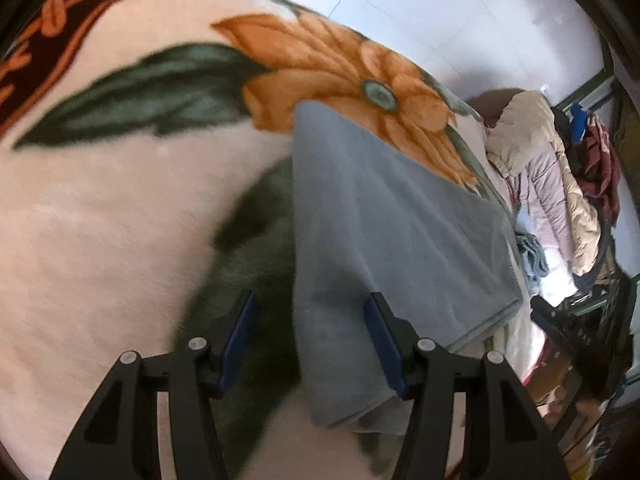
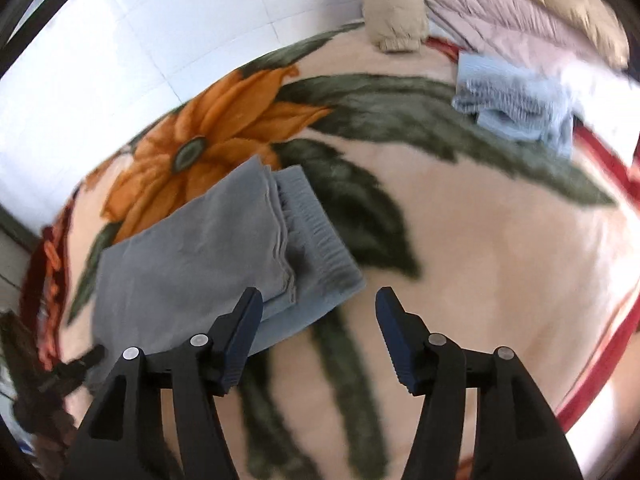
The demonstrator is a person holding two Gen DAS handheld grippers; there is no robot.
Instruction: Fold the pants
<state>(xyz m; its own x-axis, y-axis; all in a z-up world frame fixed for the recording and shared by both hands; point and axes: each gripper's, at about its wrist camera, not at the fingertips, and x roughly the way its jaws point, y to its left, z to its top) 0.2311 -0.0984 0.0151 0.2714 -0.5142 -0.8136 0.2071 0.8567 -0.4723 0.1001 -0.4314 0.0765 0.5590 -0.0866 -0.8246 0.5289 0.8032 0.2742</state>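
Pants (image 2: 192,256) lie folded ahead of both spread, empty grippers (image 1: 310,340) (image 2: 318,336), so squaring the ribbed waistband edge seems best.

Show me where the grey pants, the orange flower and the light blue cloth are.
grey pants (image 2: 192,248): right wrist view, on the folded upper layer.
orange flower (image 2: 194,152): right wrist view, on its green centre.
light blue cloth (image 2: 516,108): right wrist view, on its ribbed middle.

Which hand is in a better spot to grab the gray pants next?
Probably the left gripper. Its open fingers already straddle the near edge of the folded pants. The right gripper is open too, but the pants lie off beside it.
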